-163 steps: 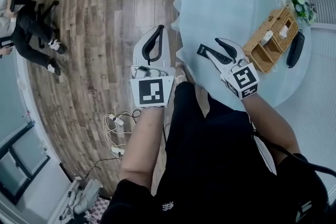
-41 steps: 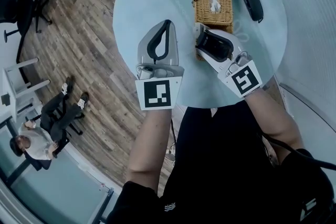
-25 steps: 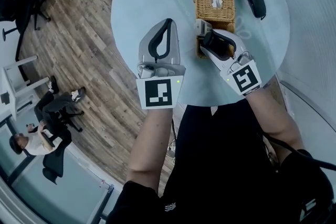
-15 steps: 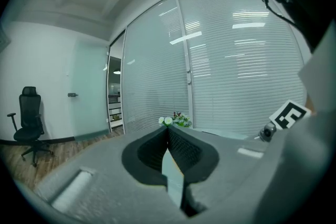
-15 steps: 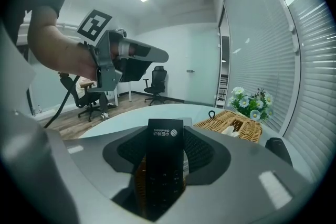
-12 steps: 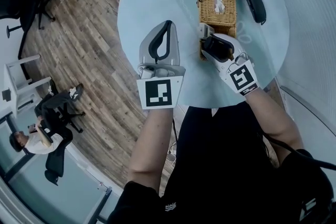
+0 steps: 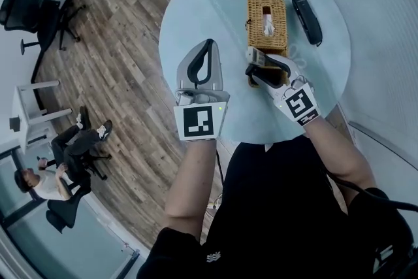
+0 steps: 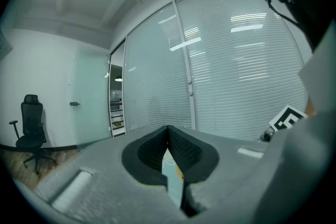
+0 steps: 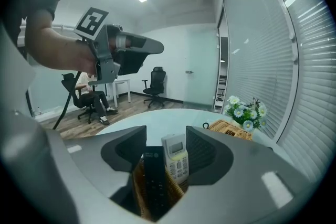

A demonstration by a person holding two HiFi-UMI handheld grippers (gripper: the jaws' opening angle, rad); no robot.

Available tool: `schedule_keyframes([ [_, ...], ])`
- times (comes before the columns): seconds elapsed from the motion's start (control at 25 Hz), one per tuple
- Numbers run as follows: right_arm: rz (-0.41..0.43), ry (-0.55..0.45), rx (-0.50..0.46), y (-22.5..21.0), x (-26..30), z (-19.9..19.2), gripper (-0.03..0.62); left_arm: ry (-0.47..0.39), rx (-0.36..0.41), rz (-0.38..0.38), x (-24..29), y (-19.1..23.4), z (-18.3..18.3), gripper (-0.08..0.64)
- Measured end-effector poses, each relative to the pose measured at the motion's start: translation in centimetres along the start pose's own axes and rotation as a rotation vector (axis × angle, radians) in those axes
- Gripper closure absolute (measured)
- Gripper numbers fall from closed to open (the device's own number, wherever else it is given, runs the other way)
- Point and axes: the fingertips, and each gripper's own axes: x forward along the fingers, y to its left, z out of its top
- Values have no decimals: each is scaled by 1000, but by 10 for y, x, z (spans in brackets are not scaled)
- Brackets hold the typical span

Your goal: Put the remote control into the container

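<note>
Two remote controls (image 9: pixel 176 159) stand in the wicker container (image 9: pixel 137 191) between the jaws of my right gripper (image 9: pixel 165 139), which just opened wide and hold nothing, so I think it's done; my left gripper (image 8: pixel 168 134) is closed, empty.

tiny logo on black remote (image 9: pixel 151 181), illegible; no other text

**Operator:** Remote control position?
**Technician:** Black remote control (image 9: pixel 154 182) stands on end, button face visible, lower end inside the wicker container (image 9: pixel 138 186).
**Operator:** Container condition?
**Technician:** Woven, open-topped, upright.
</note>
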Motion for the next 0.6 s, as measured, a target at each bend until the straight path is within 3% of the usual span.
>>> schedule_keyframes([
  [0.2, -22, -44, -11, -10, -16, 30, 355, 11, 49, 2, -7, 3, 20, 560],
  [0.6, -138, -131, -22, -57, -72, 94, 396, -87, 80, 16, -25, 6, 85, 559],
])
